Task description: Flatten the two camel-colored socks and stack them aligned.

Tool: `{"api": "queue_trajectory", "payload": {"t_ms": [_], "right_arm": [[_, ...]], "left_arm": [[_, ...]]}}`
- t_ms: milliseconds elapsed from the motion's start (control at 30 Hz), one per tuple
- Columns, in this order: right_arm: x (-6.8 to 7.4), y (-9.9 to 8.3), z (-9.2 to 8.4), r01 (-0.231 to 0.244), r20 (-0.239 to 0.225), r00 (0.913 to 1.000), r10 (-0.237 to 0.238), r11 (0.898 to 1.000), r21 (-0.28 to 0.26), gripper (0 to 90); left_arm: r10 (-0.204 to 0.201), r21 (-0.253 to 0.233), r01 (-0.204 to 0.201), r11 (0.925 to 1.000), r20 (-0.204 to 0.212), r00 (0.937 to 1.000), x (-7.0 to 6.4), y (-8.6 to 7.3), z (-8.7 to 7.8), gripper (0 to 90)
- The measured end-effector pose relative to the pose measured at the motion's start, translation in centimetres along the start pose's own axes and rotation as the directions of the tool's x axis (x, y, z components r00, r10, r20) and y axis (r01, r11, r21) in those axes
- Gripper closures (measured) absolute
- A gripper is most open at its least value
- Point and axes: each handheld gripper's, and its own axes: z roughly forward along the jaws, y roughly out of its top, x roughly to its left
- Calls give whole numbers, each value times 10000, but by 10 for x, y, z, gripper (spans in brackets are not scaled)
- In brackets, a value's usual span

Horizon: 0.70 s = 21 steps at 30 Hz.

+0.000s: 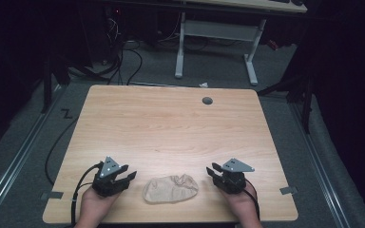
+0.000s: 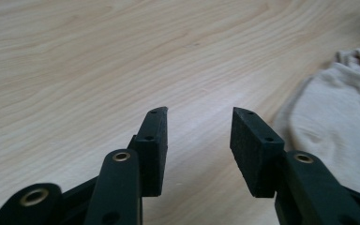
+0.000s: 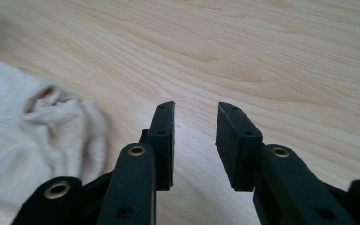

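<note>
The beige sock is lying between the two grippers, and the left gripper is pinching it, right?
Not quite. The left gripper is open with bare table between its jaws, as the left gripper view shows. The beige sock does lie between it and the right gripper, touching neither.

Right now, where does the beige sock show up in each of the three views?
High view: the sock lies near the front edge of the table, between the two grippers.
Left gripper view: sock at the right edge, beside the right jaw.
Right gripper view: sock at the left edge, left of the jaws.
Shared landmark: the sock's wrinkled open cuff.
</note>
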Motion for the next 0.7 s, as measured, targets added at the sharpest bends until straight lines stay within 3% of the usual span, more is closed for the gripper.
{"api": "queue_trajectory", "payload": {"t_ms": [133, 300, 367, 533, 700], "right_arm": [[-15, -5, 2, -410, 329, 9986, 408, 9991, 58, 656], [-33, -12, 4, -903, 759, 9932, 886, 9957, 189, 635], [-38, -14, 5, -1004, 858, 9915, 982, 9947, 217, 635], [-38, -14, 5, -989, 924, 9910, 966, 9949, 211, 635], [-37, -14, 6, -915, 939, 9916, 888, 9955, 240, 636]], "left_arm": [[266, 100, -261, 9996, -557, 9981, 18, -5, 2, 568], [-702, 22, 705, 9975, -581, 9958, 40, -10, 4, 560], [-716, 36, 720, 9974, -603, 9956, 39, -10, 6, 557], [-236, 159, 246, 9996, -590, 9980, 31, -8, 8, 554], [-222, 163, 231, 9996, -581, 9981, 30, -9, 7, 552]]}}
